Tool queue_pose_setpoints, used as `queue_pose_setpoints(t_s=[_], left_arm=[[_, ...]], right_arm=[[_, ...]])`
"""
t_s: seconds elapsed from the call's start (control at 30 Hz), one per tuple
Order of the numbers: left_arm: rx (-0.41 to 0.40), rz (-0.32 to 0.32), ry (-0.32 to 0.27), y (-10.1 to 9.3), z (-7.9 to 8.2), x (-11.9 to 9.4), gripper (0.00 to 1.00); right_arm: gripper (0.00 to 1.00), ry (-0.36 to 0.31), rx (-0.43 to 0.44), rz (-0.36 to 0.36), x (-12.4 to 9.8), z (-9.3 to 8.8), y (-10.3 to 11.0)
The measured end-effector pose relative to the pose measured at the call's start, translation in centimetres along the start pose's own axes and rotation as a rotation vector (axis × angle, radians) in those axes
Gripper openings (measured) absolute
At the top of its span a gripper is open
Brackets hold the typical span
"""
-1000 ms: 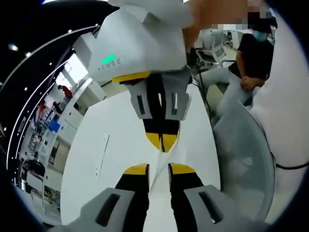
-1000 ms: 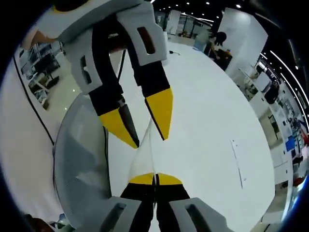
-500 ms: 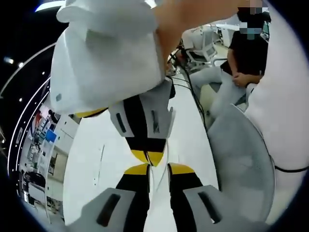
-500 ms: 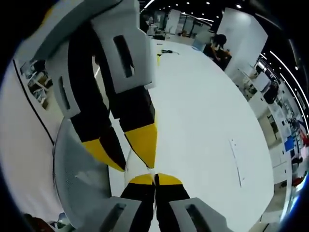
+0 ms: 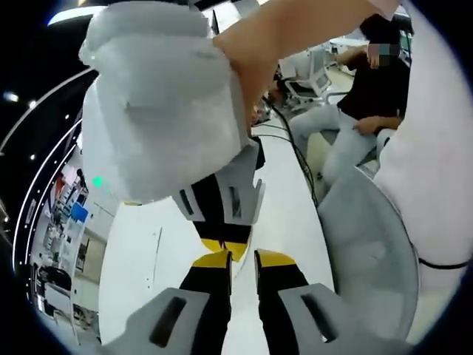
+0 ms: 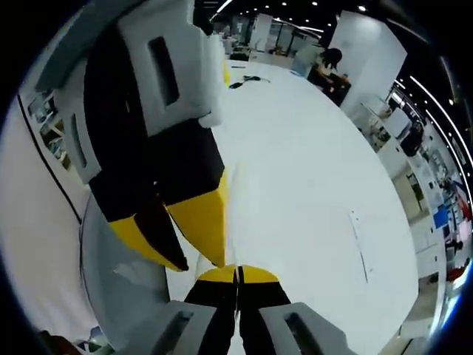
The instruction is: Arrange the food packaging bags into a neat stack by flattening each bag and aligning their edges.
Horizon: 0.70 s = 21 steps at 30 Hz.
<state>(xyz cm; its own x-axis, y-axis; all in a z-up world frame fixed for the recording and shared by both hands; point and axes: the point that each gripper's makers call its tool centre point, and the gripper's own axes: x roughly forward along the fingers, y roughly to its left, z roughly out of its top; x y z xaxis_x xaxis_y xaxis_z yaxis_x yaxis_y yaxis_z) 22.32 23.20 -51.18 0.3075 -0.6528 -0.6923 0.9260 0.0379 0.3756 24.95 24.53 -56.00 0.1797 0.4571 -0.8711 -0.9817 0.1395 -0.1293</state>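
Observation:
A thin, clear food bag (image 6: 230, 254) shows edge-on as a pale sheet rising from my right gripper (image 6: 236, 274), which is shut on its edge. My left gripper (image 6: 179, 246) comes in from the upper left, with its yellow tips apart and either side of that sheet. In the left gripper view my own jaws (image 5: 242, 259) stand apart at the bottom. The right gripper (image 5: 225, 246), held by a hand, meets them tip to tip from above. The bag's flat faces are hidden.
Under both grippers lies a long white table (image 6: 310, 185) (image 5: 148, 222) with a small label strip (image 6: 358, 237). A grey mesh chair back (image 5: 362, 244) (image 6: 118, 274) stands beside the table. A person in a black shirt (image 5: 369, 81) sits beyond it.
The two grippers have drawn closer together, tips now almost touching. Each looms much larger in the other's view. The right gripper has stayed shut.

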Motion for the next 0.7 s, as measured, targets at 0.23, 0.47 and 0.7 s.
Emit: queue_pose_setpoints(t_s=[0.23,0.47,0.7], left_arm=[[0.003,-0.014,0.055,-0.3,-1.2,0.8,0.10],[-0.004,-0.030,0.087,-0.6,-1.8,1.3,0.09],[-0.017,-0.054,0.090,-1.3,-2.2,1.7,0.03]], right_arm=[[0.00,-0.011,0.004,0.005,-0.1,0.3,0.4],[0.00,-0.013,0.005,0.004,-0.3,0.5,0.9],[0.00,-0.017,0.012,-0.002,-0.4,0.5,0.8]])
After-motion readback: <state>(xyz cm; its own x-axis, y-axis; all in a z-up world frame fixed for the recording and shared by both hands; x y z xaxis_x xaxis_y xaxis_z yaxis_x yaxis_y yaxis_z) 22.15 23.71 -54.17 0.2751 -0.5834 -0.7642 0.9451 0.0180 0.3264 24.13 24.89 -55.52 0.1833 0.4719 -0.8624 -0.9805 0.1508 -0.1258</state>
